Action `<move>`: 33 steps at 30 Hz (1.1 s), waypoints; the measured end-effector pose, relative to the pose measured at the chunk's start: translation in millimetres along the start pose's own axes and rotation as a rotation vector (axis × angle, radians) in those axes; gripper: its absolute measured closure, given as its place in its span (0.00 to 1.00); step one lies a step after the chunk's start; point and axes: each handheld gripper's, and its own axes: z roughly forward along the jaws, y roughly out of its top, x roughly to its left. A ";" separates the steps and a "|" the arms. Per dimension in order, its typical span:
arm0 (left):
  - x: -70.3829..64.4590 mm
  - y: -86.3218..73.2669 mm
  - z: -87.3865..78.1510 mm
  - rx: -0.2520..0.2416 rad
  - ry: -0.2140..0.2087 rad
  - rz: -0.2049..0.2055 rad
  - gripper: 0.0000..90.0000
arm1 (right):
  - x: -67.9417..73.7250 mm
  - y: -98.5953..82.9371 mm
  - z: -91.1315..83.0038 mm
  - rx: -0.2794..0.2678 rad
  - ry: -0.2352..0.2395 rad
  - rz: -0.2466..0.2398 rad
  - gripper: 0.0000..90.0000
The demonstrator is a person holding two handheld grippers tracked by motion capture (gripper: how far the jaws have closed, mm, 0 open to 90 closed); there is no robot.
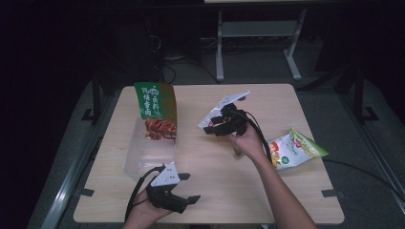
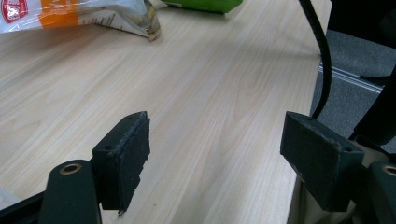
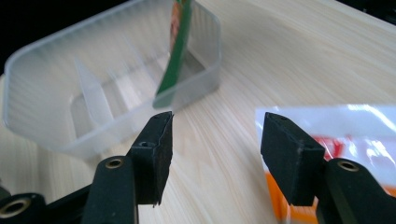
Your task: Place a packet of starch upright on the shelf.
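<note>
Surface: pale wooden table (image 1: pixel 210 191), centre of the high view; dark room behind, with grey table legs (image 1: pixel 219 43) at upper centre.

Left gripper (image 1: pixel 185 187), lower left of frame: jaws spread wide, holding nothing, above bare wood.

Right gripper (image 1: pixel 216 125), centre: jaws parted, empty, touching nothing.

Clear plastic bin (image 1: pixel 143 157), left of centre: a green-and-orange snack bag (image 1: pixel 156 112) stands upright in its far end.

Green-and-white snack bag (image 1: pixel 296 149), right of centre: flat on the table, partly hidden behind the right forearm. Its print is too blurred to read.
</note>
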 end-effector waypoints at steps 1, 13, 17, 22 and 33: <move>-0.7 0.1 0.4 -0.004 0.001 -0.002 0.26 | -0.2 -2.2 -1.4 0.005 -0.002 0.000 0.47; -3.6 0.5 2.0 0.000 -0.006 -0.003 0.27 | -2.7 -31.4 -11.9 0.090 -0.079 0.020 0.47; -3.2 0.1 2.2 -0.004 -0.004 -0.002 0.27 | -3.1 -39.4 -11.2 0.122 -0.119 0.003 0.50; -2.7 -0.1 2.7 -0.003 -0.005 -0.001 0.27 | -7.5 -49.6 -6.6 0.167 -0.181 -0.019 0.52; 0.1 -1.3 2.2 -0.002 -0.013 -0.006 0.27 | -19.8 -62.3 4.5 0.214 -0.260 -0.020 0.58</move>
